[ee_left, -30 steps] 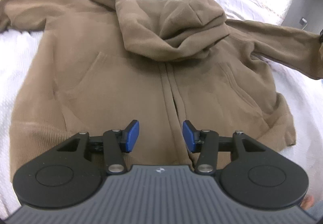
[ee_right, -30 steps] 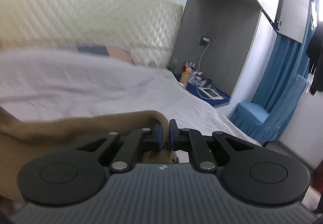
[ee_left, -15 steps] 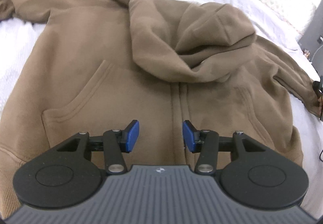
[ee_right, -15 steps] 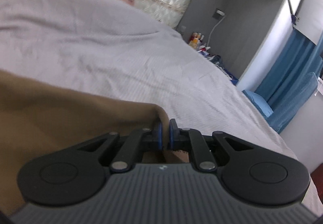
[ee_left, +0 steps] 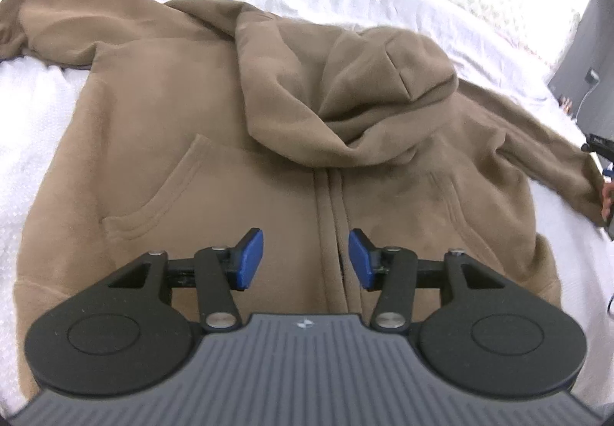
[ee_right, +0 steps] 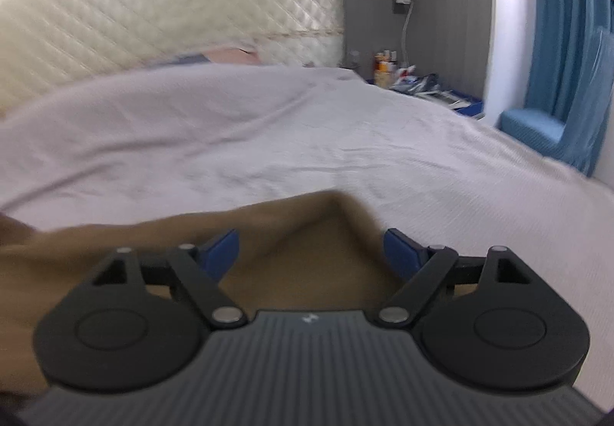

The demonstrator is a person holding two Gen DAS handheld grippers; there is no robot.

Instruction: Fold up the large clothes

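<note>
Spread-out step: hoodie (ee_left: 199, 142) sleeve cuff (ee_right: 330, 219) just being released by R tongs (ee_right: 311, 253), jaws opening wide; L tongs (ee_left: 306, 259) being held half-open, empty. Next: sleeve fold-in probably being needed.

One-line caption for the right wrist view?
Open right gripper over the brown fleece hoodie's sleeve cuff on the white bedspread.
</note>
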